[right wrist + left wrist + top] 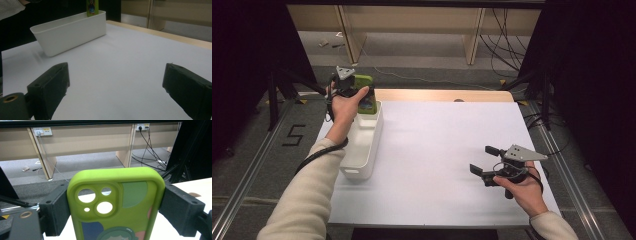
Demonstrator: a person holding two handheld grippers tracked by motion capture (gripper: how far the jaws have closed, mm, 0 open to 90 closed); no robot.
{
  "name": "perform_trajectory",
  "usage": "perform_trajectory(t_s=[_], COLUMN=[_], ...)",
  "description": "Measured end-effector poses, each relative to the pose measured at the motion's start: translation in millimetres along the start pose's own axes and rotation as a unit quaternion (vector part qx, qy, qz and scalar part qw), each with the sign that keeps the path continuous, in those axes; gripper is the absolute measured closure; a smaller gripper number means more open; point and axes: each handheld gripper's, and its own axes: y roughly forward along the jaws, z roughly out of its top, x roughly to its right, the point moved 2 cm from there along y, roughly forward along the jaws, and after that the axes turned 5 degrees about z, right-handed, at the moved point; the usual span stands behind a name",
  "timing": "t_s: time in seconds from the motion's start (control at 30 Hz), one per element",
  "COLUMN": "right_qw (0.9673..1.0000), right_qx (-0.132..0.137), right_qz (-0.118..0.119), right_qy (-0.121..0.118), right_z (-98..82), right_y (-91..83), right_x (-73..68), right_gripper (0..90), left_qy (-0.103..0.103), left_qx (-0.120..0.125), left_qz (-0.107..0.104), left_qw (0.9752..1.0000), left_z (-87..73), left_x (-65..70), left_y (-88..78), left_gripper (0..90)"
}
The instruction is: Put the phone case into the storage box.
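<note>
A lime-green phone case (367,102) with a cartoon picture is held upright over the far end of a long white bin (362,150) at the table's left. My left gripper (358,88) is shut on it. In the left gripper view, the case (117,195) stands between the two black jaws with its camera cut-outs at the top, pinched by its side edges. At the table's right my right gripper (482,159) is open just above the white surface and holds nothing. The right gripper view looks between its open jaws (117,87) toward the bin (70,32), with the case (91,7) at the bin's far end.
A white sheet covers the table (437,140), with a wooden strip (442,95) along the far edge. Beyond it are grey floor, wooden desk legs and black cables (507,45). Black stands flank the table on both sides.
</note>
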Motion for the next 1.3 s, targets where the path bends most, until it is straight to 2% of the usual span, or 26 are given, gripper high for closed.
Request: perform_trajectory(t_s=[1.3], right_qw=[1.0000], right_qx=[-0.001], right_qz=[0.002], right_qy=[0.001], right_z=[-0.4], right_y=[0.6], right_x=[0.0], right_gripper=[8.2], left_qy=[-0.004], left_qx=[-0.011], left_qz=[0.001], left_qw=[0.9999], left_z=[-6.5], left_x=[-0.8], left_y=[8.7], left_gripper=[16.2])
